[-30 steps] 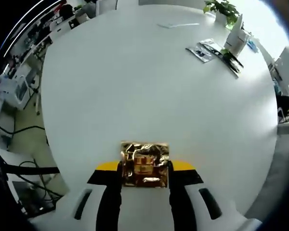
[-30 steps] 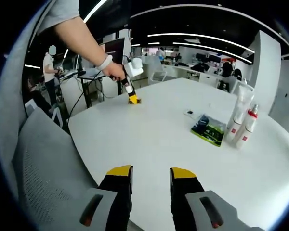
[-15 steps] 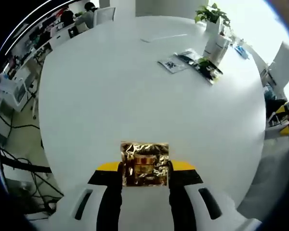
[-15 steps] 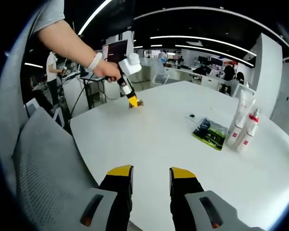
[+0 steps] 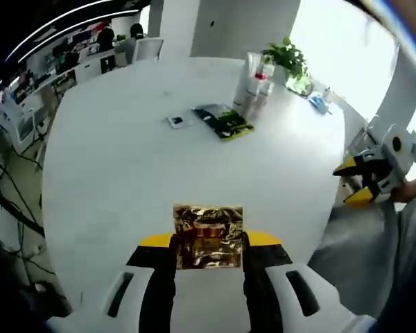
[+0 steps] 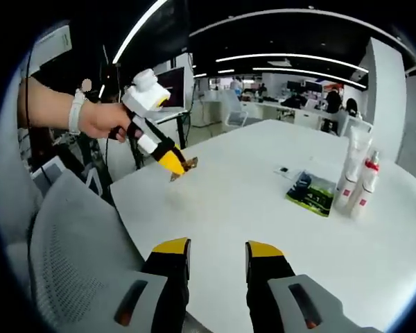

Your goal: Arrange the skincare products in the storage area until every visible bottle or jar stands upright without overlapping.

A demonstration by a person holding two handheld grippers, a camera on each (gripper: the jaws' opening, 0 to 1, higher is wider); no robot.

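My left gripper (image 5: 209, 241) is shut on a crinkled gold foil sachet (image 5: 208, 234), held above the white round table (image 5: 145, 159). The right gripper view shows that same left gripper (image 6: 173, 163) lifted over the table's near-left edge with the gold sachet (image 6: 186, 165) at its tip. My right gripper (image 6: 213, 250) is open and empty above the table's near edge. Tall white tubes and bottles (image 6: 353, 184) stand upright at the far right of the table (image 6: 263, 201), beside flat green and dark sachets (image 6: 310, 189). In the left gripper view the bottles (image 5: 255, 87) and green sachets (image 5: 223, 121) lie far across the table.
A grey mesh chair back (image 6: 69, 263) is close on the left below the right gripper. A potted plant (image 5: 286, 59) stands behind the bottles. A small flat sachet (image 5: 175, 121) lies near the green ones. The right gripper (image 5: 374, 170) shows at the table's right edge. Office desks lie beyond.
The left gripper has swung with the gold sachet, lifting off the table and coming nearer the right gripper; its view now faces the bottles. The right gripper has hardly moved.
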